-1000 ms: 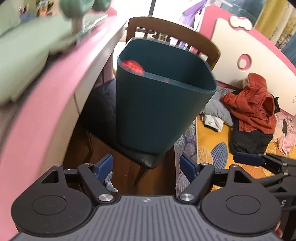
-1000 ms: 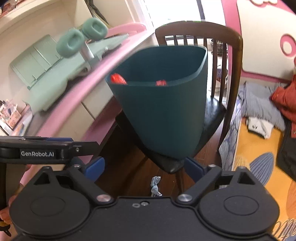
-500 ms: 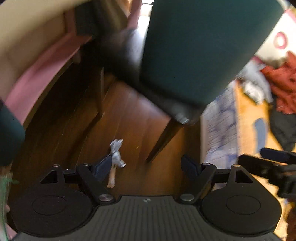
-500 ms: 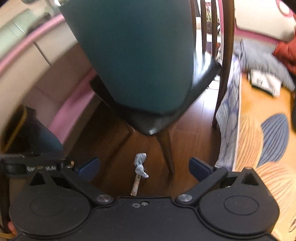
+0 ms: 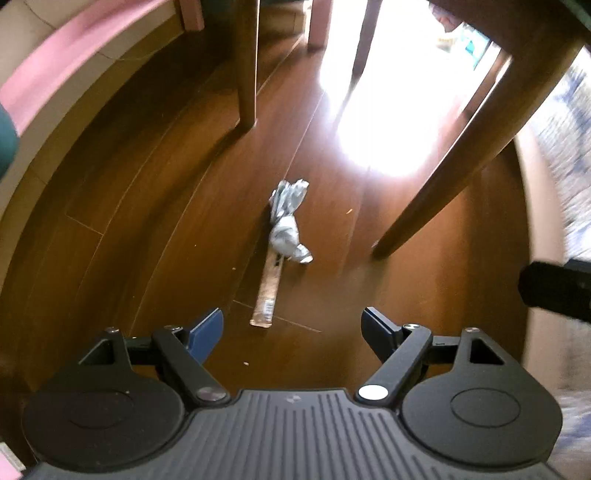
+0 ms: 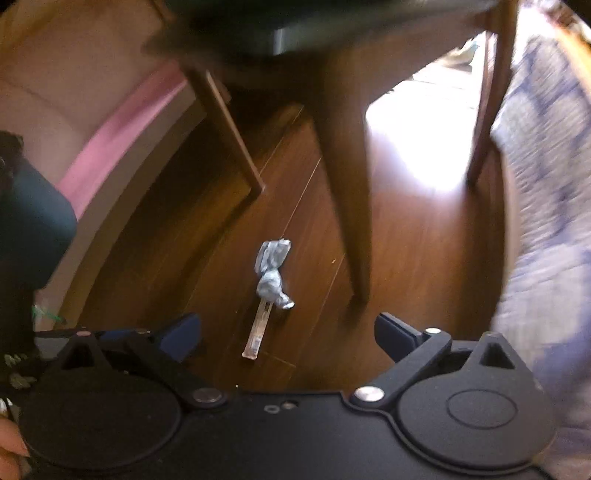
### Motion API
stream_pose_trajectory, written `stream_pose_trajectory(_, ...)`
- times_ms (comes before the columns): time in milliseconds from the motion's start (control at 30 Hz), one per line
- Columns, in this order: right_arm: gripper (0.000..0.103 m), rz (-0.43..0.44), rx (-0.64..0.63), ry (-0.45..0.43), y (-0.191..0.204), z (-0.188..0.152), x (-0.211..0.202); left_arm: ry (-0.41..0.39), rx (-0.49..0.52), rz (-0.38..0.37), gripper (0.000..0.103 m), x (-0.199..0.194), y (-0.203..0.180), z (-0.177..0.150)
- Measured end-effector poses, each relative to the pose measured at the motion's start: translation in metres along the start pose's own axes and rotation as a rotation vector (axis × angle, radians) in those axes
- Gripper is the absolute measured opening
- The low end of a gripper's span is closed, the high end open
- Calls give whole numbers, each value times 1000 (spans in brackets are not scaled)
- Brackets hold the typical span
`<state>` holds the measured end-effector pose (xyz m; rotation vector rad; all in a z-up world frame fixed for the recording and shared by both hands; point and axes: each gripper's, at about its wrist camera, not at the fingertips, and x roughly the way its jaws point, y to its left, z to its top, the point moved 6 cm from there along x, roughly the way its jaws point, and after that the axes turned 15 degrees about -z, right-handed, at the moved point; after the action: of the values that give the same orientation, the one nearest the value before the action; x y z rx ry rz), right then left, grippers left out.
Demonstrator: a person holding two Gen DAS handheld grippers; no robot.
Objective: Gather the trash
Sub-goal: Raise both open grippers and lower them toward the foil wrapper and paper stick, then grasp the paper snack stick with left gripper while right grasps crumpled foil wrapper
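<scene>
Left gripper (image 5: pixel 293 334) agape | right gripper (image 6: pixel 288 338) agape | wrapper (image 5: pixel 286 225) on floor (image 5: pixel 147 221)

Black left gripper (image 5: pixel 293 334) and black right gripper (image 6: pixel 288 338) both point downward, their 2 blue-padded fingers spread wide, nothing between them.

Strong daylight floods in from ahead of both grippers, burning a white, featureless glare patch onto the wood floor (image 5: pixel 388 122) beyond the chair legs (image 5: pixel 439 188). Nearer the grippers the boards sit in dim brown shade. Fisheye bending curves every edge. Motion blur smears the outer rim, heaviest in the right wrist view, where the chair seat (image 6: pixel 295 26) overhead dissolves.
</scene>
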<state>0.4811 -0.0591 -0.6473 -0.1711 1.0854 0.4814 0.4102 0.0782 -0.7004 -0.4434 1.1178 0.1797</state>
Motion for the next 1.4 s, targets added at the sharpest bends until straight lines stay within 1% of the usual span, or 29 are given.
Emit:
stream_pose_trajectory(133,97,25,13,6,17,-3,52,37,52,43,82,53,17,-14)
stream_pose_trajectory(233,90,32,-33,19,36,-6,91,60,59,60,82,89,32,-24)
stream_pose_trajectory(333,88,35,-92,32,52,-7,127,63,31,71,82,116,50,-32)
stream_pose_trajectory(433,88,69,-121,64,63,-3,158,65,3,75,82,137,67,-36)
stream_pose_trajectory(533,87,52,-202,70,77,6,183,61,-31,72,82,154,81,-36)
stream_pose_trajectory(567,85,53,-218,77,81,10,190,57,-40,70,82,158,84,-36)
stream_pose_trajectory(633,83,52,-232,85,88,20,208,44,-54,76,82,169,91,-32)
stream_pose_trajectory(700,83,53,-224,91,93,30,221,37,-68,67,82,180,96,-27)
stream_pose_trajectory(800,83,58,-188,125,98,36,242,26,-71,55,82,198,101,-20)
stream_pose_trajectory(867,83,51,-185,142,102,34,254,29,-62,58,82,208,104,-15)
stream_pose_trajectory(933,81,43,-207,155,107,29,262,35,-58,46,82,217,106,-12)
stream_pose_trajectory(1000,77,26,-228,163,111,24,269,45,-31,33,82,223,104,-11)
stream_pose_trajectory(1033,77,21,-236,163,112,21,271,50,-14,32,82,226,103,-11)
stream_pose_trajectory(1133,71,14,-238,178,111,17,278,67,-16,8,82,235,100,-11)
stream_pose_trajectory(1233,64,2,-239,188,109,15,282,55,-12,13,81,238,98,-7)
stream_pose_trajectory(1267,60,4,-236,198,108,14,283,52,-16,10,81,238,97,-6)
stream_pose_trajectory(1300,56,0,-232,206,107,13,285,50,-20,11,80,238,97,-6)
stream_pose_trajectory(1333,52,-4,-227,211,108,13,288,51,-12,24,73,235,97,-7)
stream_pose_trajectory(1367,43,-3,-221,214,106,13,288,51,-2,21,64,233,95,-5)
stream_pose_trajectory(1400,43,-1,-213,210,104,13,287,54,6,20,58,231,94,-5)
